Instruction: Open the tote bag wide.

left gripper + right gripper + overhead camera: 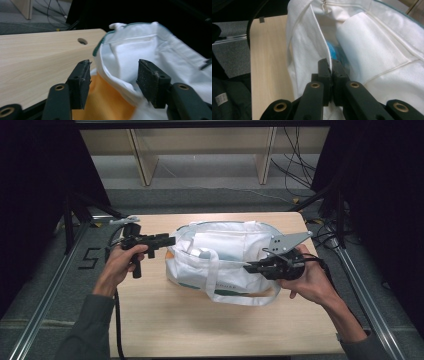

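Pinching white bag (367, 50) rim: right gripper (331, 65) jaws; left gripper (112, 75) jaws wide, straddling rim.

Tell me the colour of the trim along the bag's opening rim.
Dark green piping on the white bag, clearest in the left gripper view along the rim.

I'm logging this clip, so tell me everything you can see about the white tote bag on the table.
The white tote bag looks like soft cloth, with a teal-trimmed rim, white loop handles and a dark print low on its side. It lies slumped mid-table, mouth open toward the camera, an inner pocket panel showing. Something blue sits inside, and orange fabric shows at its left end. The right tool is shut on the bag's rim; the left tool is open, its jaws either side of the rim at the bag's left end.
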A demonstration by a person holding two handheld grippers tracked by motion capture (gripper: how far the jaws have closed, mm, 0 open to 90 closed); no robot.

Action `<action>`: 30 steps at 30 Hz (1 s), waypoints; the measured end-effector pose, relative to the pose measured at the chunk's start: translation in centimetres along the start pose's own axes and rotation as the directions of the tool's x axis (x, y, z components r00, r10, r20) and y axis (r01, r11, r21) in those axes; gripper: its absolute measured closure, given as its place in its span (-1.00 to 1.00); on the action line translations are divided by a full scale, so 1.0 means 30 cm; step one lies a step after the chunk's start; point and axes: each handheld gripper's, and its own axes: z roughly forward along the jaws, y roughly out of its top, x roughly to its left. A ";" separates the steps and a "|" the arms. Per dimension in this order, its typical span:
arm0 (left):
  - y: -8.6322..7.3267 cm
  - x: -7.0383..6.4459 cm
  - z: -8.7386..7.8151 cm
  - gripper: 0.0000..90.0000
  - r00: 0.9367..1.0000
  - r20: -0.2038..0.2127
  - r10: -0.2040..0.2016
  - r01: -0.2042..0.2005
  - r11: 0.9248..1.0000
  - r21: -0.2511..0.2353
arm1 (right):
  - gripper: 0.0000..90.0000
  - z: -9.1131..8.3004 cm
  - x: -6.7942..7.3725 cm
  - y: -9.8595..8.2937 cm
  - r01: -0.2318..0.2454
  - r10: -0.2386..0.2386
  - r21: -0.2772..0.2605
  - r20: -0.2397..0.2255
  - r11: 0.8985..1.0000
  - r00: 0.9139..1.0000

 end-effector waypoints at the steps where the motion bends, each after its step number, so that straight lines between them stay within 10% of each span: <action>1: -0.015 0.002 -0.022 -0.08 1.000 -0.001 0.004 -0.004 1.000 -0.008 | 0.97 0.001 -0.009 0.006 0.023 -0.023 0.003 -0.009 1.000 1.000; 9: -0.134 0.049 -0.054 -0.28 0.997 0.077 -0.012 0.012 1.000 0.006 | 0.97 0.010 -0.020 0.014 0.013 -0.013 0.016 0.015 1.000 1.000; 14: -0.171 0.043 -0.090 -0.37 0.995 0.057 0.083 -0.087 0.994 0.065 | 0.98 -0.005 -0.050 0.014 0.000 0.000 -0.005 0.035 1.000 0.999; 21: -0.259 0.064 -0.018 -0.44 0.985 0.015 0.172 -0.172 0.970 0.174 | 0.98 -0.016 -0.067 0.022 -0.003 0.005 -0.033 0.057 0.999 0.998; 26: -0.299 0.084 0.036 -0.44 0.961 0.003 0.278 -0.271 0.933 0.236 | 0.98 -0.017 -0.080 0.025 -0.016 0.018 -0.040 0.046 0.999 0.999; 30: -0.313 0.097 0.073 -0.44 0.950 0.025 0.313 -0.310 0.922 0.234 | 0.97 -0.015 -0.081 0.024 -0.024 0.025 -0.040 0.036 0.999 0.999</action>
